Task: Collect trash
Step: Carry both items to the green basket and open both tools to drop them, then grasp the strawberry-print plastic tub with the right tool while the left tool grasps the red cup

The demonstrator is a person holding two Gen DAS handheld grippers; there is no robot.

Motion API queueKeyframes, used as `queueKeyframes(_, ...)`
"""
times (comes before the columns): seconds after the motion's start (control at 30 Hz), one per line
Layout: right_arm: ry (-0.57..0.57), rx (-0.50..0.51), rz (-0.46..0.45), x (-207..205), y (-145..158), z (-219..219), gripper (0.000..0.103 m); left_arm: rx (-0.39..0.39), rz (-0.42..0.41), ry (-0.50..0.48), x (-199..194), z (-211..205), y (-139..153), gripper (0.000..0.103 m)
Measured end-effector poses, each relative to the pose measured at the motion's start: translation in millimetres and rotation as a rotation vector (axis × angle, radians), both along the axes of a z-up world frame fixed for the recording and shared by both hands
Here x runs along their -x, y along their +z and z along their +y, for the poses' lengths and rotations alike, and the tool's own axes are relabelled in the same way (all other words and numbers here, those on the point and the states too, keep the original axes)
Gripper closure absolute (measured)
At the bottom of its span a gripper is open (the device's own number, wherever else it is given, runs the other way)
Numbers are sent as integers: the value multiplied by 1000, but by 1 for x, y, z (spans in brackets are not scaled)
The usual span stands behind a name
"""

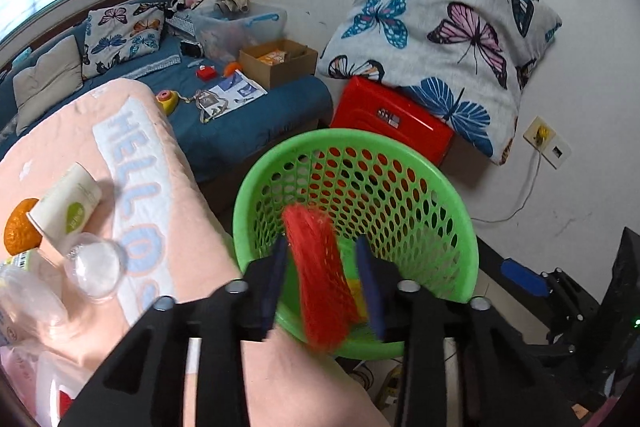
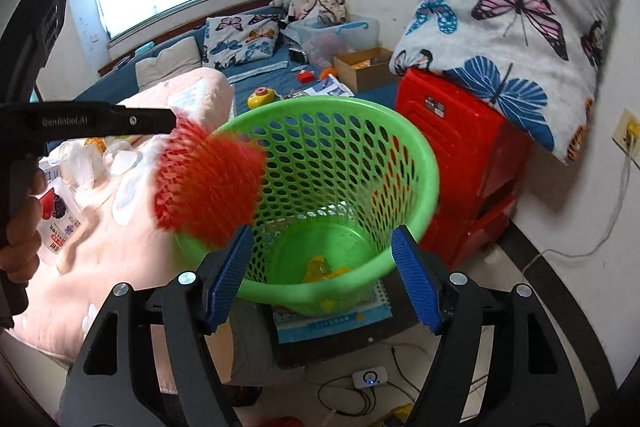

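A green mesh basket (image 1: 460, 227) stands beside the pink bed; it also shows in the right wrist view (image 2: 420, 167), with yellow scraps (image 2: 320, 269) on its bottom. A red foam fruit net (image 1: 320, 279) hangs blurred between my left gripper's (image 1: 322, 283) blue pads, which stand apart over the basket's near rim. In the right wrist view the net (image 2: 208, 183) is at the basket's left rim, just off the left gripper's tip. My right gripper (image 2: 322, 275) is open and empty in front of the basket.
On the pink blanket (image 1: 132, 155) lie a paper cup (image 1: 66, 203), an orange (image 1: 20, 231), clear plastic cups (image 1: 96, 267) and a juice pouch (image 2: 56, 219). A red plastic stool (image 2: 472, 163) with a butterfly pillow (image 2: 520, 27) stands behind the basket. Cables lie on the floor.
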State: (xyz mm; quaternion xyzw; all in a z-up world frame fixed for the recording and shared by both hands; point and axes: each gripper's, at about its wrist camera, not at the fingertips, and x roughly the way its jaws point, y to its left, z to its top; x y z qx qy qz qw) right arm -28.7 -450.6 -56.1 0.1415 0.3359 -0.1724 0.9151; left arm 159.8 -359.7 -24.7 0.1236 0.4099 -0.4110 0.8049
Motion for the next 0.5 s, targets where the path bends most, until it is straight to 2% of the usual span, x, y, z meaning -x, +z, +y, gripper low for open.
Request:
queueKeyframes(0.17,-11,-24,-1,4,-1,-2,31,4,-1,8,4,6,0,53)
queueKeyframes(0.5,48,-42,-39,3,17,24,26,37,-123,62,30,67,33,44)
